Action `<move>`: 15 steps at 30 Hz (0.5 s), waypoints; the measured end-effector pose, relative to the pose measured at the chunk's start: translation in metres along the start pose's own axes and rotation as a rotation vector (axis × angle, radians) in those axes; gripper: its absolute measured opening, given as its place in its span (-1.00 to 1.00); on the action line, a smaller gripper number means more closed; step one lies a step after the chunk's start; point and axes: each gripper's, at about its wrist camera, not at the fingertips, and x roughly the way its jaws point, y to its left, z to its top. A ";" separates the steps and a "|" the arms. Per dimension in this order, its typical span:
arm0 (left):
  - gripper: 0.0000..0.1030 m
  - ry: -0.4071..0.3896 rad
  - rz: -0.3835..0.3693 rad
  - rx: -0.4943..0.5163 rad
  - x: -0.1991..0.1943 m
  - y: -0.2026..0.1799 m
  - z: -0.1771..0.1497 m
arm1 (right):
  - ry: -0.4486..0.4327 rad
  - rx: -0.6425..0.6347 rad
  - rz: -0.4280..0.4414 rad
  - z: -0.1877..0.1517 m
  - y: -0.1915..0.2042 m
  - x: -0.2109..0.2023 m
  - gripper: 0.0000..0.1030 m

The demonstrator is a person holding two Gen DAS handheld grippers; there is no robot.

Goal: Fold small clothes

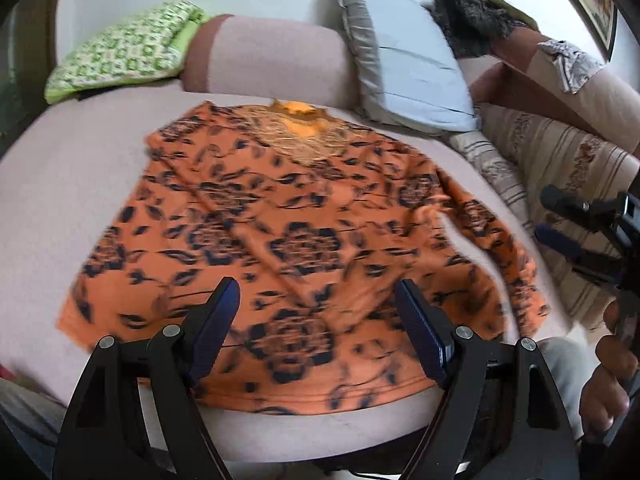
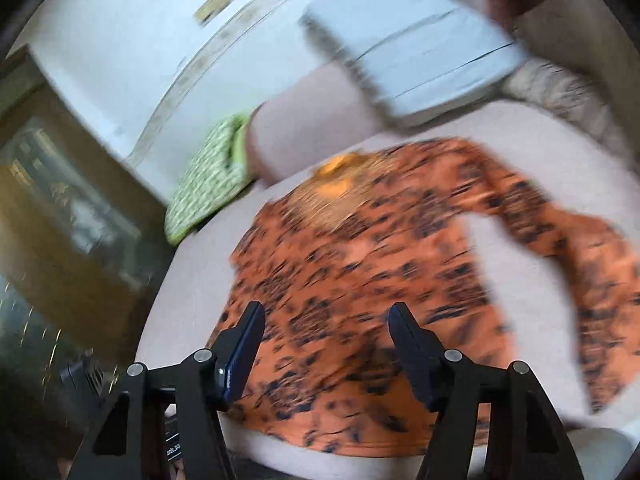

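The orange patterned top (image 1: 288,236) lay flat on the bed (image 1: 48,184), just ahead of both grippers — left gripper (image 1: 318,300) and right gripper (image 2: 326,326) fingers stood apart, nothing between them.

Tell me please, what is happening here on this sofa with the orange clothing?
A person holds a gripper in each hand and is folding small clothes. An orange top with a dark floral print lies spread flat on the pinkish sofa seat, one sleeve stretched out to the side. The left gripper and the right gripper are both open above its lower hem, holding nothing. No fold is visible yet. A light blue pillow and a green patterned cloth lie behind.
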 end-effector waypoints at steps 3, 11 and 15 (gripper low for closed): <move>0.56 0.023 -0.063 0.002 0.008 -0.025 0.012 | -0.008 0.068 -0.060 0.018 -0.041 -0.027 0.23; 0.56 0.074 -0.157 0.037 0.024 -0.077 0.026 | 0.123 0.251 -0.346 0.043 -0.177 -0.047 0.23; 0.56 0.079 -0.152 0.035 0.025 -0.082 0.027 | 0.191 0.344 -0.350 0.041 -0.233 -0.035 0.22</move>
